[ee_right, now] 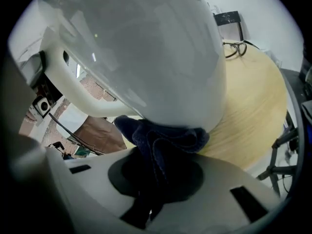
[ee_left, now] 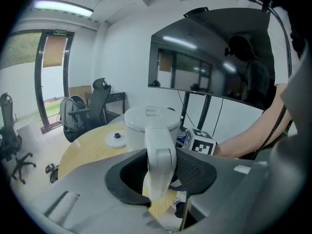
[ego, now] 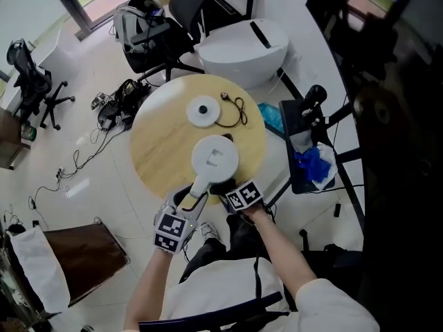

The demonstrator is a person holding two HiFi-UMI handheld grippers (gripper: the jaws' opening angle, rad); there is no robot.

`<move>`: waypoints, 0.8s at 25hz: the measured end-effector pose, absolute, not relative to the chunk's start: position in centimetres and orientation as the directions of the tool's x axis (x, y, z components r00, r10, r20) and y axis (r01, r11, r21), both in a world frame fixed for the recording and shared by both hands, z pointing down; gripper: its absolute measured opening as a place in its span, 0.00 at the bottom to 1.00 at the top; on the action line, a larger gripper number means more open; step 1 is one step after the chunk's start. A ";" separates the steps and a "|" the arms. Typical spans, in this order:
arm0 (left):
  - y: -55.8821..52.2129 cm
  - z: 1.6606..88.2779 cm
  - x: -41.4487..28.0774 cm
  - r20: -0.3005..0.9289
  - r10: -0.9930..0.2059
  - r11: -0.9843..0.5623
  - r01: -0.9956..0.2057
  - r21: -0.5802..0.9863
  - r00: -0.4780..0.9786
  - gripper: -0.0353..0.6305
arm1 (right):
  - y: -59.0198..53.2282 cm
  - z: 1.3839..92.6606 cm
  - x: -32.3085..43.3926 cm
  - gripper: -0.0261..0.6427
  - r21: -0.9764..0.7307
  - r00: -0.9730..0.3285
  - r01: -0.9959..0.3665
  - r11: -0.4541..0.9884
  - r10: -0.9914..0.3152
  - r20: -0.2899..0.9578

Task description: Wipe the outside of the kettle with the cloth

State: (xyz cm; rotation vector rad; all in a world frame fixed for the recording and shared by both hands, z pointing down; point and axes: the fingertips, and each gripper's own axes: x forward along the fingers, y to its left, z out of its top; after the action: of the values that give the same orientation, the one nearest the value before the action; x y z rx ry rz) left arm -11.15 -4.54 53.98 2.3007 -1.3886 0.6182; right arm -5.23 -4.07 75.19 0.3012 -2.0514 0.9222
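Observation:
A white kettle (ego: 215,158) stands near the front edge of the round wooden table (ego: 156,144), its handle (ego: 198,185) pointing toward me. My left gripper (ego: 192,199) is shut on that handle (ee_left: 160,156), which fills the gap between its jaws; the lid (ee_left: 148,117) shows beyond. My right gripper (ego: 225,189) is shut on a dark blue cloth (ee_right: 165,139). The bunched cloth presses against the lower side of the kettle body (ee_right: 146,57), just to the right of the handle (ee_right: 80,94). The right gripper's marker cube (ee_left: 200,141) appears beside the kettle.
The kettle's round white base (ego: 203,111) lies farther back on the table with a black cord (ego: 235,108). Black office chairs (ego: 156,26) and a white round unit (ego: 242,47) stand behind. A black chair holding blue cloth (ego: 313,163) sits at the right.

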 end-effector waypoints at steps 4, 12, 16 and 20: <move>-4.8 54.0 -11.7 0.569 -0.689 -0.496 -0.864 0.083 0.450 0.30 | -4.0 73.8 -5.2 0.13 -0.463 -0.616 -0.493 0.737 0.081 0.783; -5.6 54.0 -13.5 0.602 -0.588 -0.647 -0.761 0.050 0.540 0.30 | -5.1 64.8 -4.5 0.13 -0.316 -0.651 -0.396 0.863 -0.021 0.759; -5.9 54.1 -14.0 0.610 -0.540 -0.707 -0.706 0.046 0.580 0.30 | -5.6 59.5 -4.1 0.13 -0.198 -0.655 -0.349 0.916 -0.088 0.751; -6.2 54.1 -14.6 0.619 -0.493 -0.755 -0.654 0.044 0.611 0.30 | -6.0 55.4 -4.0 0.13 -0.067 -0.645 -0.282 0.957 -0.137 0.752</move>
State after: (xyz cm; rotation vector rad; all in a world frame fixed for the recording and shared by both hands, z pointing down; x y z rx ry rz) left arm -14.61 -6.24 54.09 2.5724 -0.9360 0.8699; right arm -4.01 -5.96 55.43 0.2932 -2.2776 0.2255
